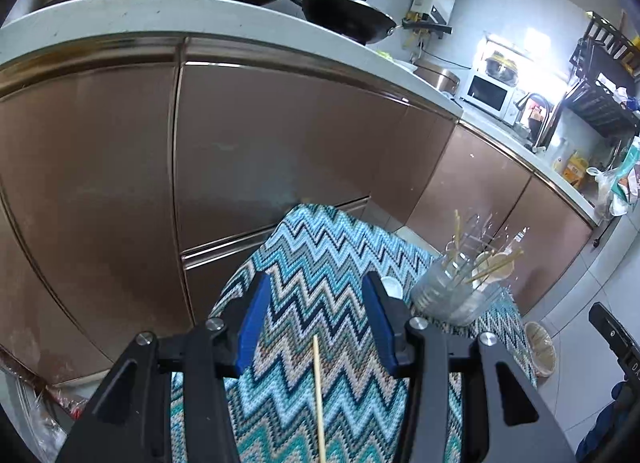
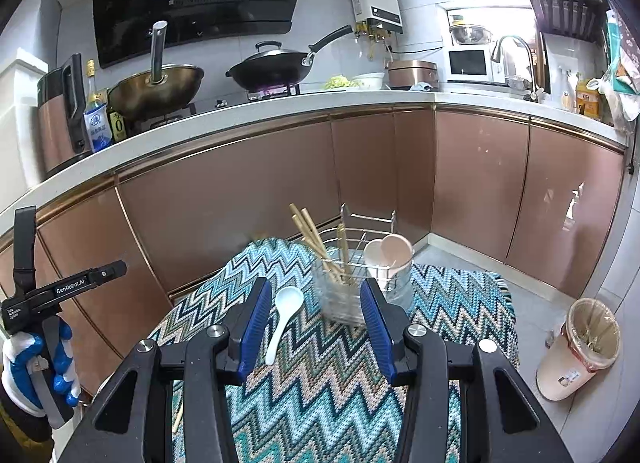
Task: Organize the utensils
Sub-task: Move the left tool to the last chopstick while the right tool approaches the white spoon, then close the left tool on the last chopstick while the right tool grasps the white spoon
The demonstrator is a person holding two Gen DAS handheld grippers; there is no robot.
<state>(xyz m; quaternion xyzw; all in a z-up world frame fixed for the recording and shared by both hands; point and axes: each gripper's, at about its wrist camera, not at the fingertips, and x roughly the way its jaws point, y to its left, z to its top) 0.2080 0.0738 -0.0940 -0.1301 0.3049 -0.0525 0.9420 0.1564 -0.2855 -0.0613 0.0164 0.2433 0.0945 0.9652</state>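
Observation:
A zigzag-patterned cloth (image 2: 320,383) covers a small table. On its far side stands a clear utensil holder (image 2: 352,287) in a wire rack, with several wooden chopsticks (image 2: 312,235) and two spoons (image 2: 390,253) in it. The same holder (image 1: 452,291) shows at right in the left wrist view. A white spoon (image 2: 284,315) lies on the cloth between the fingers of my right gripper (image 2: 316,303), which is open and holds nothing. A single chopstick (image 1: 319,395) lies on the cloth below my left gripper (image 1: 316,299), also open and empty.
Copper-coloured cabinet doors (image 2: 240,199) rise right behind the table under a white counter with woks and bottles. A bin with a liner (image 2: 580,347) stands on the floor at right. A gloved hand (image 2: 36,367) holds the other gripper at the left edge.

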